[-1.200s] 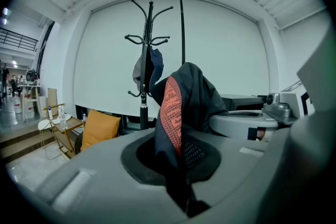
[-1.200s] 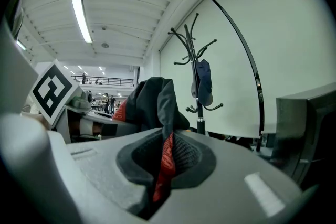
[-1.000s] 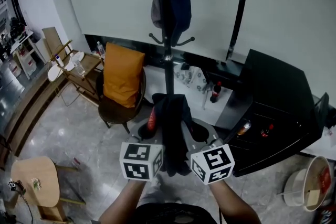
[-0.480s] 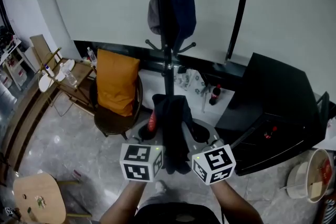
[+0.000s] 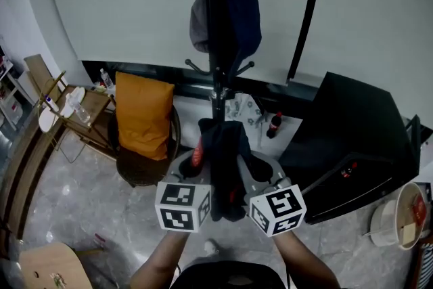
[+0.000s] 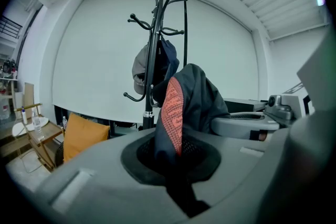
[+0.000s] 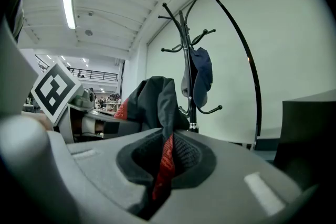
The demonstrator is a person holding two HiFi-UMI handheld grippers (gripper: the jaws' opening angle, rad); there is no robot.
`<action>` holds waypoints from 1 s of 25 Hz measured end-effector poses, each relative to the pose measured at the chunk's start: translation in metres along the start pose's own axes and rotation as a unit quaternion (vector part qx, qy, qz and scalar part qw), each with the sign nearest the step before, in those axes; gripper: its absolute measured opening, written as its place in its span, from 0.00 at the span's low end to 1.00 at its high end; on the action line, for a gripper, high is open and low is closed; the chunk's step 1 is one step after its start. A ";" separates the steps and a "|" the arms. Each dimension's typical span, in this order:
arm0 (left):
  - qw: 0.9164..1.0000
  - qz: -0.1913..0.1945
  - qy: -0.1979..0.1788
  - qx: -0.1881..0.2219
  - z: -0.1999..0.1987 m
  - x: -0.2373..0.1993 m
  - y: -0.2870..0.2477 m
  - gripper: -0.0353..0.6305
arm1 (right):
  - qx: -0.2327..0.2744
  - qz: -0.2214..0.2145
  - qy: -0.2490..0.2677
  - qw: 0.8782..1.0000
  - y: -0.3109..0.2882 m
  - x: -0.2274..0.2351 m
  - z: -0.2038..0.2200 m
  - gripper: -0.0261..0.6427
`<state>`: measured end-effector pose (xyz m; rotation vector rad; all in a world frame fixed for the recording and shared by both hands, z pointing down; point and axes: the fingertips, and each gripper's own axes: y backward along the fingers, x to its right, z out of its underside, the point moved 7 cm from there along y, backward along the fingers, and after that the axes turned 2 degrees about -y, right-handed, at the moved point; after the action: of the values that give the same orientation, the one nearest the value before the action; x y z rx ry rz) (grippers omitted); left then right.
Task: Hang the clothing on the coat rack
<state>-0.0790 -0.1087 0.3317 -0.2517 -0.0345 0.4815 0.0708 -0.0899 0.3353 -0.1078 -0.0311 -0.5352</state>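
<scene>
A dark garment with a red mesh panel (image 5: 223,166) hangs bunched between my two grippers in front of the black coat rack (image 5: 215,30). My left gripper (image 5: 197,166) is shut on the garment (image 6: 176,113). My right gripper (image 5: 252,176) is shut on the same garment (image 7: 160,107), which spills out of its jaws. The coat rack (image 6: 152,50) stands straight ahead with curved hooks at the top. A dark cap and a grey hat (image 5: 226,20) hang from its middle hooks. In the right gripper view the coat rack (image 7: 186,55) rises just beyond the cloth.
A chair with an orange cushion (image 5: 142,115) stands left of the rack. A black cabinet (image 5: 352,139) is at the right, a curved black lamp pole (image 5: 304,17) behind it. A cola bottle (image 5: 272,125) and a small wooden side table (image 5: 67,105) sit near the wall.
The view has moved closer to the rack and tilted up; the wooden stool at the lower left has slid almost out of frame. Both grippers keep their hold on the garment.
</scene>
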 end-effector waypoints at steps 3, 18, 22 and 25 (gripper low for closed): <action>1.000 0.011 -0.003 0.000 -0.003 -0.012 -0.008 0.09 | 0.001 0.013 0.000 1.000 -0.012 0.000 -0.002 0.08; 0.997 0.068 -0.024 0.011 -0.015 -0.044 -0.038 0.09 | 0.021 0.087 0.000 0.996 -0.042 0.004 -0.007 0.08; 0.997 0.071 -0.031 0.013 -0.018 -0.047 -0.044 0.09 | 0.024 0.093 -0.002 0.995 -0.046 0.006 -0.007 0.08; 0.997 0.071 -0.034 0.014 -0.020 -0.048 -0.050 0.09 | 0.027 0.095 -0.003 0.995 -0.048 0.010 -0.007 0.08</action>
<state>-0.0972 -0.1786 0.3258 -0.2099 -0.0772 0.6318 0.0542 -0.1369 0.3334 -0.0592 -0.0398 -0.3437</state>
